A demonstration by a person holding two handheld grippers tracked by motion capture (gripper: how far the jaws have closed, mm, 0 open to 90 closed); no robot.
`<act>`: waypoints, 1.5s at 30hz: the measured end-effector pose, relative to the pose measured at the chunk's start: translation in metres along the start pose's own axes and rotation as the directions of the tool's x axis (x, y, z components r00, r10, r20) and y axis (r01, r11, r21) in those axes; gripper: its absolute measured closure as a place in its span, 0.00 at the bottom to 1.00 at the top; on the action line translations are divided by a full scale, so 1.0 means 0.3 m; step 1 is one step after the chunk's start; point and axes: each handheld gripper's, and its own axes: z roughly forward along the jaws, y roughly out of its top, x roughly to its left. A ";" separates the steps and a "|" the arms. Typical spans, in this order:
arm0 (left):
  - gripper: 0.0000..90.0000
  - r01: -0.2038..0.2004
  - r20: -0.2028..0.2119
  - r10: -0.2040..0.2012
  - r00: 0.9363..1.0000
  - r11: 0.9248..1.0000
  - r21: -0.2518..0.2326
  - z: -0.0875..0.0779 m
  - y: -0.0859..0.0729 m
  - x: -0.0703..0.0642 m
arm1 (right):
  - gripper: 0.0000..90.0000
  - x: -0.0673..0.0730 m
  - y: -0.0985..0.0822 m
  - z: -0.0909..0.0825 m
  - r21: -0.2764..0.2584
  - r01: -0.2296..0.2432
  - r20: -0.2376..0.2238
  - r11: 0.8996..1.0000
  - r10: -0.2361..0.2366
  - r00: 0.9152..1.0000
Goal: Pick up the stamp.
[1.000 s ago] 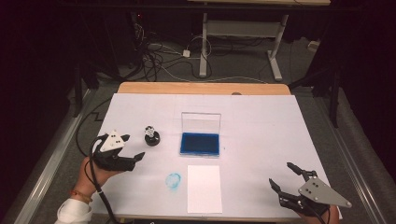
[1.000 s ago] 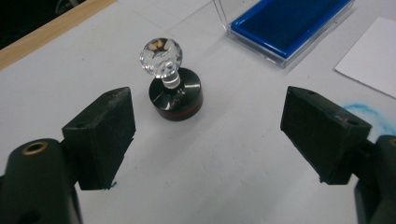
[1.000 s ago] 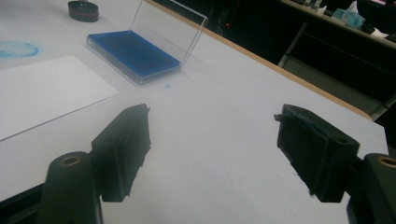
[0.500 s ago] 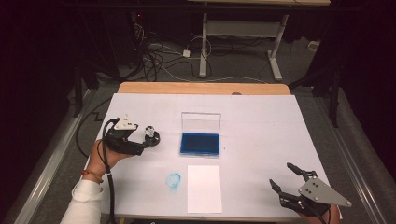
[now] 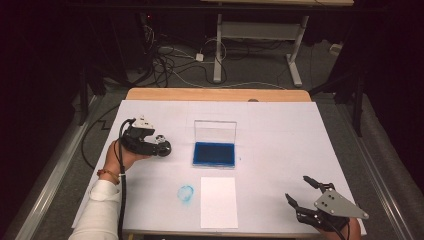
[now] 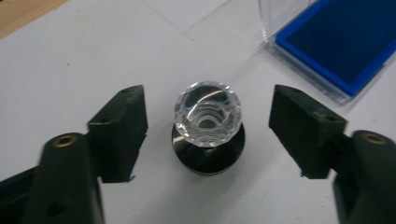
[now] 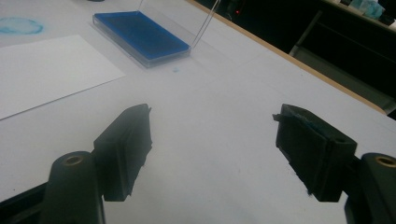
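Observation:
A small stamp (image 6: pixel 208 123) with a faceted clear knob on a black base stands upright on the white table cover. My left gripper (image 6: pixel 208 100) straddles it. The jaws have just been closing with the stamp between them, and a gap remains on both sides, so the pads are not pressing on it. In the high view the left gripper (image 5: pixel 162 147) and the stamp (image 5: pixel 161 140) sit at the left of the table. My right gripper (image 5: pixel 297 189) rests open near the front right corner with nothing between its jaws (image 7: pixel 212 116).
A blue ink pad (image 5: pixel 214 154) in a clear case with its lid raised lies mid-table, right of the stamp. A white sheet of paper (image 5: pixel 218 201) lies in front of it, with a blue smudge (image 5: pixel 185 194) to its left. The table's wooden far edge (image 5: pixel 215 94) shows behind.
My left hand has moved forward and to the right, bringing its gripper from left of the stamp to around it. The right gripper has stayed in place.

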 end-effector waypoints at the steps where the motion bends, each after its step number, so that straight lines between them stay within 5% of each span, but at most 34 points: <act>1: 0.33 -0.005 0.004 0.005 1.000 1.000 0.009 0.005 0.001 0.001 | 0.29 -0.001 -0.002 0.001 0.001 -0.003 -0.003 1.000 0.003 1.000; 8: 0.40 -0.035 0.006 0.034 0.999 0.997 0.063 0.020 0.022 -0.002 | 0.30 -0.002 -0.005 0.002 0.012 -0.002 -0.004 1.000 0.002 1.000; 11: 0.45 -0.067 0.013 0.066 0.998 0.990 0.126 0.022 0.056 -0.002 | 0.30 -0.001 -0.003 0.005 0.019 0.003 -0.010 1.000 -0.003 1.000; 17: 0.47 -0.082 0.028 0.078 0.997 0.986 0.149 0.010 0.075 0.006 | 0.31 0.001 -0.004 0.005 0.027 0.009 -0.020 1.000 -0.008 1.000; 26: 0.47 -0.039 0.037 0.033 0.999 0.983 0.177 0.037 0.066 0.029 | 0.31 0.002 -0.004 0.002 0.025 0.011 -0.020 1.000 -0.010 1.000; 45: 0.60 -0.039 0.074 0.027 0.997 0.985 0.168 0.052 0.062 0.035 | 0.31 -0.001 0.001 -0.003 0.025 0.010 -0.004 1.000 -0.010 1.000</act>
